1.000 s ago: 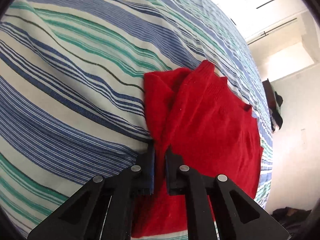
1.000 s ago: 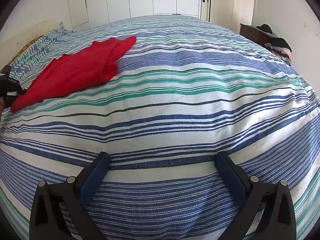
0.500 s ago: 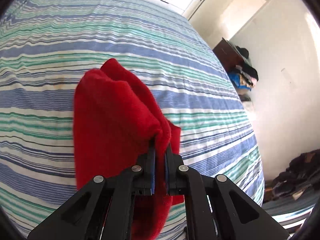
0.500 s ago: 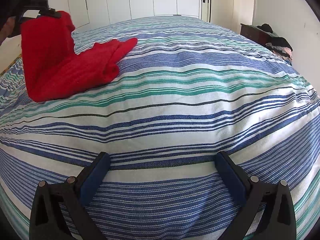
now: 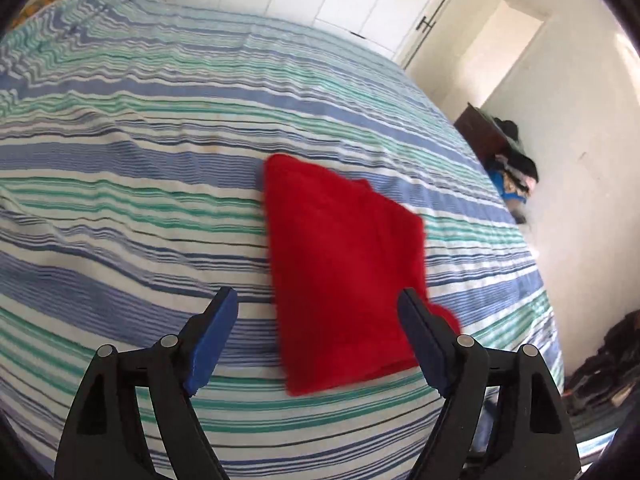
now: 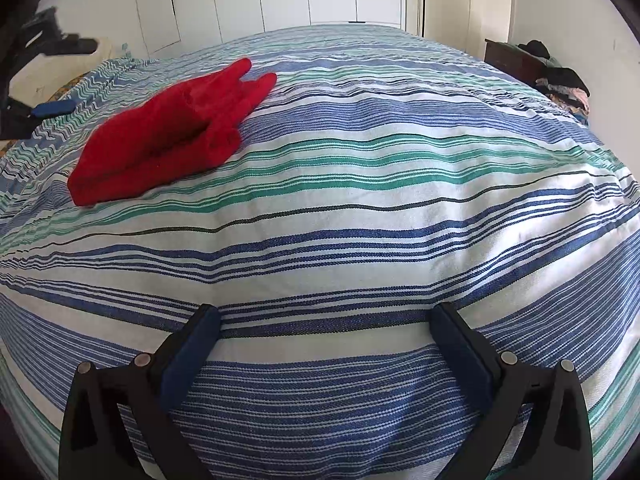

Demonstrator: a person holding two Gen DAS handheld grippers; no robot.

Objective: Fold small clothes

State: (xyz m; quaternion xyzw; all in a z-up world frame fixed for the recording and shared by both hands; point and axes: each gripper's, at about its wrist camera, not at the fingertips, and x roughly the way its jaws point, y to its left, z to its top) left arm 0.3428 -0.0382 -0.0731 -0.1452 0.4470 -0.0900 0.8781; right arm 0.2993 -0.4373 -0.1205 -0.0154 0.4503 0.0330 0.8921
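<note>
While the red top (image 5: 344, 264) lies folded over on the striped bed (image 6: 360, 208), both tongs are wide and hold nothing. I think one fold is done. Next, the left gripper (image 5: 318, 320) should grab an edge.

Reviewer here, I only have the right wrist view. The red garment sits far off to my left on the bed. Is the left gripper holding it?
Observer: No. The left gripper is open, jaws spread, above the red garment.
Reviewer: Is the garment folded?
Observer: From the left wrist view it lies as a roughly rectangular stack on the striped bedspread, with a lower layer poking out at the near right corner.
Reviewer: And the right gripper?
Observer: The right gripper is open over bare bedspread, nothing between its fingers.
</note>
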